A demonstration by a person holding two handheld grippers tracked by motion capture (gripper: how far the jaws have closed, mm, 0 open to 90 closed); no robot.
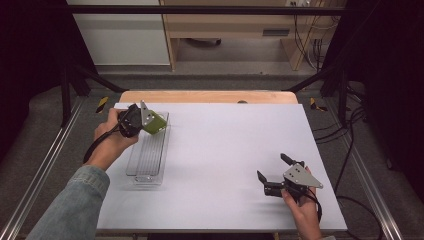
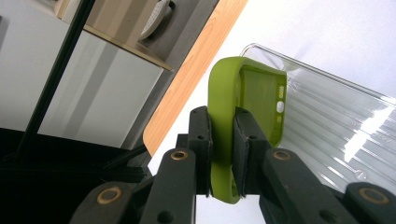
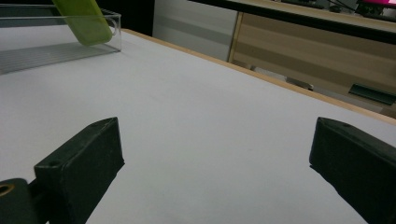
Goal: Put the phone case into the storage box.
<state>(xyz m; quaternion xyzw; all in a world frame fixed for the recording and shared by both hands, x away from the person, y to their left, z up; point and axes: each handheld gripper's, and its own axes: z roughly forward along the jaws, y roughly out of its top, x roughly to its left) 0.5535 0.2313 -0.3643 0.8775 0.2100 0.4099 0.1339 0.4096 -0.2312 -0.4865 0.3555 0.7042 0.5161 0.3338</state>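
A white desk (image 1: 225, 150) carries a long clear plastic tray (image 1: 148, 155) along its left side. Over the tray's far end the left tool (image 2: 222, 140) is clenched on the edge of a green phone case (image 2: 233, 93), holding it tilted above the tray floor. Near the front right corner of the desk the right tool (image 3: 215, 154) rests with its jaws spread wide and nothing between them.

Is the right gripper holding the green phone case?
No, the right gripper stands open over the bare white table, while the left gripper pinches the green phone case.
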